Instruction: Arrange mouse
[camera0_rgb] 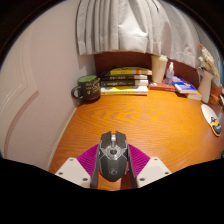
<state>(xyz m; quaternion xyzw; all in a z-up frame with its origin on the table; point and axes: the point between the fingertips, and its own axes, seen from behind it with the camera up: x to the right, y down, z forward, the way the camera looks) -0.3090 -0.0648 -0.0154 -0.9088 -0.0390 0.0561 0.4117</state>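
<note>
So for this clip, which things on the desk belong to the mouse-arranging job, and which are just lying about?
Job:
- mouse, between the fingers
- gripper, fingers about the mouse
- desk

Lying about:
- mug
- stack of books
- curtain

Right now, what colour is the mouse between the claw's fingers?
The computer mouse on the wooden desk is dark grey and black, seen in the gripper view.

Mouse (113,154) btwn gripper (113,166) pads, on desk (150,120)
</note>
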